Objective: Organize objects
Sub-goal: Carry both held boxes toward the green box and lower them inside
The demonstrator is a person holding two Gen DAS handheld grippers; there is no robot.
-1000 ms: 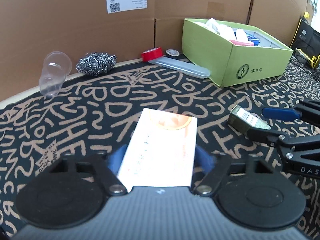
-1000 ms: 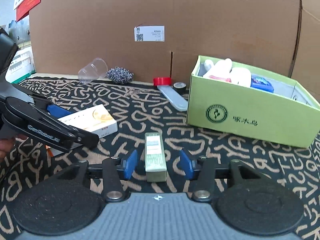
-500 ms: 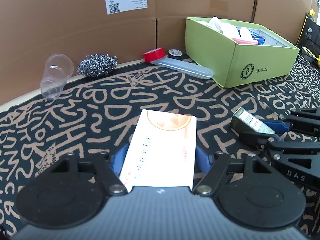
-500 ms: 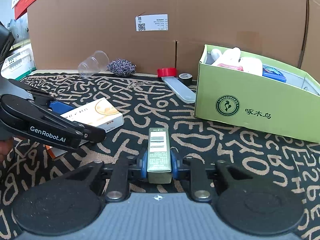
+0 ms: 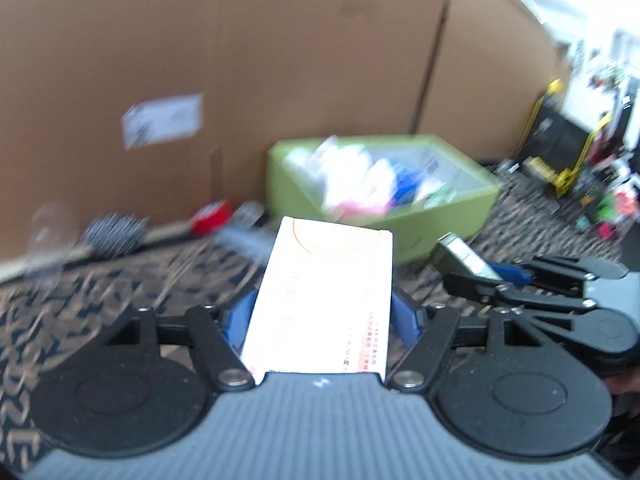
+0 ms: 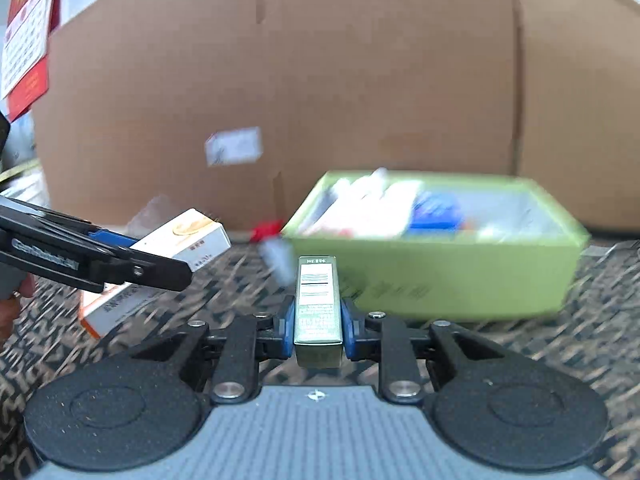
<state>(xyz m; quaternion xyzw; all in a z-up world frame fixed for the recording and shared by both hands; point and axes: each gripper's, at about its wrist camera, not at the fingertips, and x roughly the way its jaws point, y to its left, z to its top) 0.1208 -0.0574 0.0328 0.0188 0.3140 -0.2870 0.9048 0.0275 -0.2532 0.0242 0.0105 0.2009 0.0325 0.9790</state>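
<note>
right wrist, slim rectangular carton (image 6: pixel 318 304), glossy

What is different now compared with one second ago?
The right gripper shut its jaws on the small green carton and lifted it. The left gripper raised the white-and-orange flat box off the patterned cloth. Both moved toward the green cardboard box, which stayed put.

White-and-orange carton (image 5: pixel 324 292) lifted, centre frame, pointing away; slim olive box (image 6: pixel 318 304) upright-labelled, lower centre; green bin (image 6: pixel 460 284) behind, full.
</note>
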